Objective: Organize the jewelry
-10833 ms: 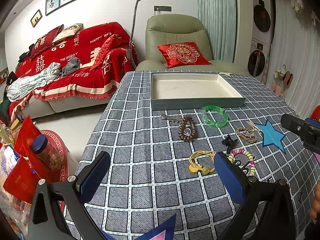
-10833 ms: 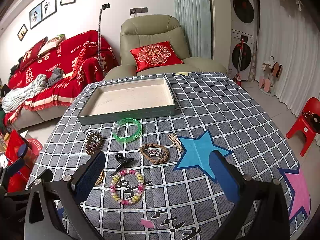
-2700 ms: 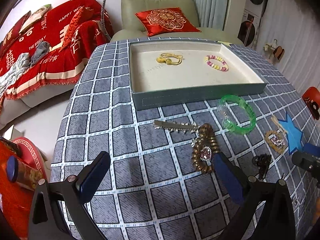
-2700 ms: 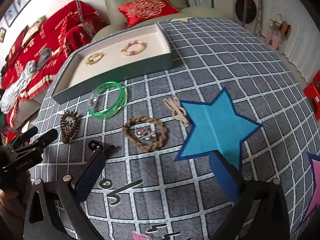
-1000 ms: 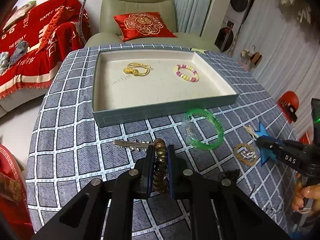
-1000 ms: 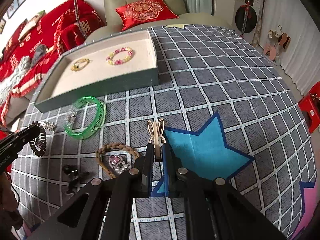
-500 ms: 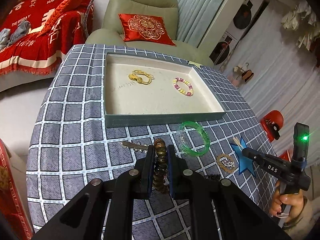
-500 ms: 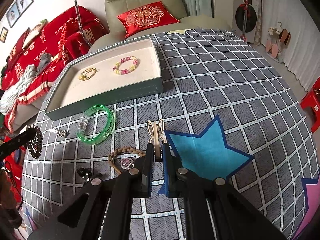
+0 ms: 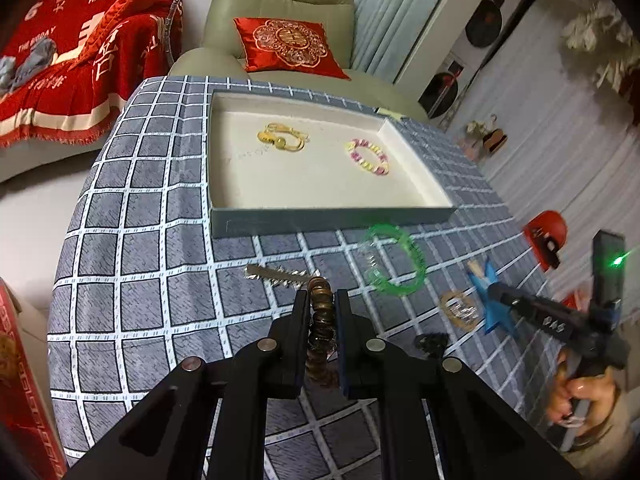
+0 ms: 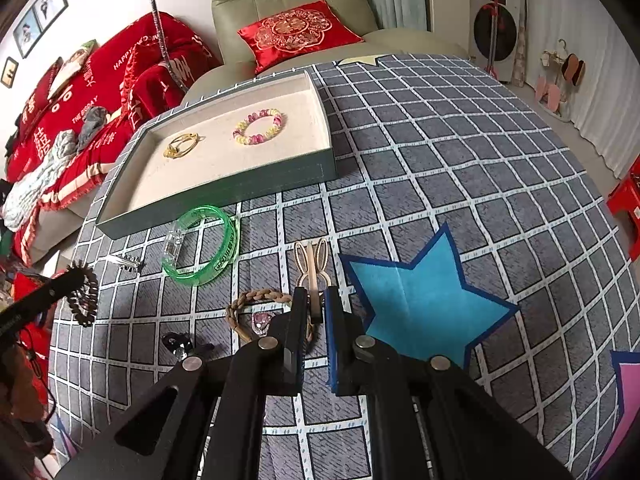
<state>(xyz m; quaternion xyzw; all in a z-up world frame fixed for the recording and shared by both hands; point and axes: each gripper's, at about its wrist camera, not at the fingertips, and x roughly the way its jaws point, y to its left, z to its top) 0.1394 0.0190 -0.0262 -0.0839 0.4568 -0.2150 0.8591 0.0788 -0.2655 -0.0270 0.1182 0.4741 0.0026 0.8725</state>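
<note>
Both grippers tilt steeply down toward the table, each in front of the tray (image 9: 332,220). The left gripper (image 9: 321,300) is clenched on a brown bead bracelet (image 9: 320,320) — lifted off the cloth, near the tray's front wall. The right gripper (image 10: 316,300) pinches a beige rabbit clip (image 10: 311,264), farther from the tray, beside the blue star (image 10: 420,300). The person's right hand (image 9: 580,396) wraps the handle, well right of the tray.

five bracelets (image 10: 201,245), three hair clips (image 10: 311,261), one tray (image 10: 224,194)
</note>
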